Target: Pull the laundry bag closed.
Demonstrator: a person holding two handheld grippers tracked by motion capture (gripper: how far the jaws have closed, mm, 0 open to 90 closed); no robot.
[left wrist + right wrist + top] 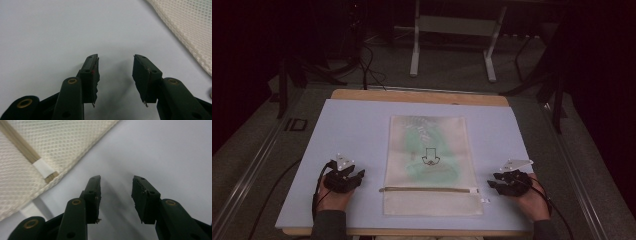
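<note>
Mesh bag lies flat, centred on the pale blue mat, long axis running near to far. Off-white net fabric, greenish contents visible through the far two-thirds, small black arrow-like print around mid-bag. Tan zipper runs left to right across the near part of the bag; its right end carries a white tab, seen close in the right gripper view as zipper tape ending in a white wrap near the bag's edge. A small white tag sticks out just past the bag's near-right edge. Left gripper rests at the near-left of the mat, left of the bag, near the zipper's left end but apart from it; jaws apart, nothing between them, bare mat in the gap in the left gripper view, mesh edge visible at the far right of that view. Right gripper sits at near-right, just right of the zipper's right end, not touching the bag; jaws apart as well, nothing between them, mat in the gap. A hand holds each gripper from the near edge, with a grey three-cornered plate on top of each. Mat sits on a wooden table, whose edge shows along the far side. Beyond it, dark floor, white table legs and cables.
</note>
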